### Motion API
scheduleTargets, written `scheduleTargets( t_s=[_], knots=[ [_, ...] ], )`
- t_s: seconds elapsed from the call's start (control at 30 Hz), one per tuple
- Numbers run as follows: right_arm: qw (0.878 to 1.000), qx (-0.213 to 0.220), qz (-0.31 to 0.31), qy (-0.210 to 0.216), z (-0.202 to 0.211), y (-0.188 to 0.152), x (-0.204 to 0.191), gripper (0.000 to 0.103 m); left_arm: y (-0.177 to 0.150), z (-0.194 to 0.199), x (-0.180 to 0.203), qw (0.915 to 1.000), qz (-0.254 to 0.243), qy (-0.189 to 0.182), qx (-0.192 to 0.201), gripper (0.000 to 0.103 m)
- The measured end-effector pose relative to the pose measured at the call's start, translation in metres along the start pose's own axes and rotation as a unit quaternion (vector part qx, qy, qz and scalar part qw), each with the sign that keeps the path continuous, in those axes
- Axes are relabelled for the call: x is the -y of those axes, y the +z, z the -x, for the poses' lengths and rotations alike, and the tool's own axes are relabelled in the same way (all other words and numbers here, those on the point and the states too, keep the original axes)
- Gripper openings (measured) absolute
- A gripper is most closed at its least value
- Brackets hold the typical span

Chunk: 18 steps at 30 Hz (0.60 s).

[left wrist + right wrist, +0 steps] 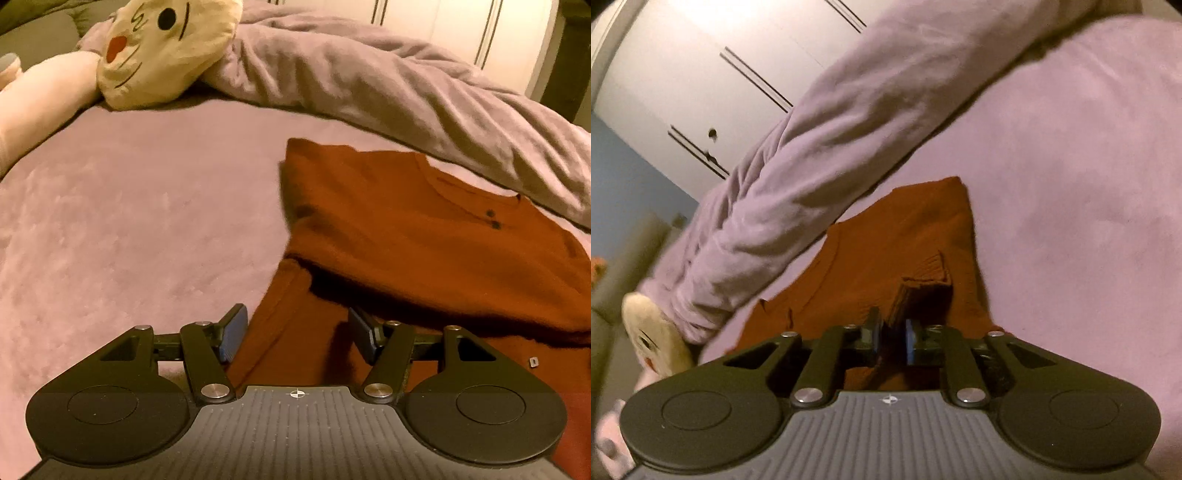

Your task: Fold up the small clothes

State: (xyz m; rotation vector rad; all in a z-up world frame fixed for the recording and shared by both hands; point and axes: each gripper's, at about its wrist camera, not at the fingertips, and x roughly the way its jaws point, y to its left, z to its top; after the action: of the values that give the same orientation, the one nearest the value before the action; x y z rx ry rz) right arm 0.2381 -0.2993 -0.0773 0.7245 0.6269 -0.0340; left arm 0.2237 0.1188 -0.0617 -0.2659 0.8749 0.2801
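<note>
**Cuff pinched, hem loose**

Left view: the left gripper (295, 334) hangs with jaws apart over the near edge of the rust top (424, 229), gripping nothing. The top lies partly folded on the pink bed (129, 221), buttons showing.

Right view: the right gripper (892, 345) is clamped on a ribbed cuff (923, 291). That shallow pinch could slip, dropping the fold askew.
</note>
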Motion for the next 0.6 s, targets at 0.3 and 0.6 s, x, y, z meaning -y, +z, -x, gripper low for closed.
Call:
scheduleTargets(
  t_s=[0.3,0.6],
  knots=[
    [0.995,0.053,0.086,-0.003,0.010,0.008,-0.034,0.005,0.007,0.010,-0.008,0.9996,0.019,0.001,0.020,0.066],
    [0.983,0.047,0.140,-0.113,-0.001,0.003,-0.017,0.019,0.012,0.019,-0.017,0.9993,0.027,0.014,0.020,0.066]
  ],
)
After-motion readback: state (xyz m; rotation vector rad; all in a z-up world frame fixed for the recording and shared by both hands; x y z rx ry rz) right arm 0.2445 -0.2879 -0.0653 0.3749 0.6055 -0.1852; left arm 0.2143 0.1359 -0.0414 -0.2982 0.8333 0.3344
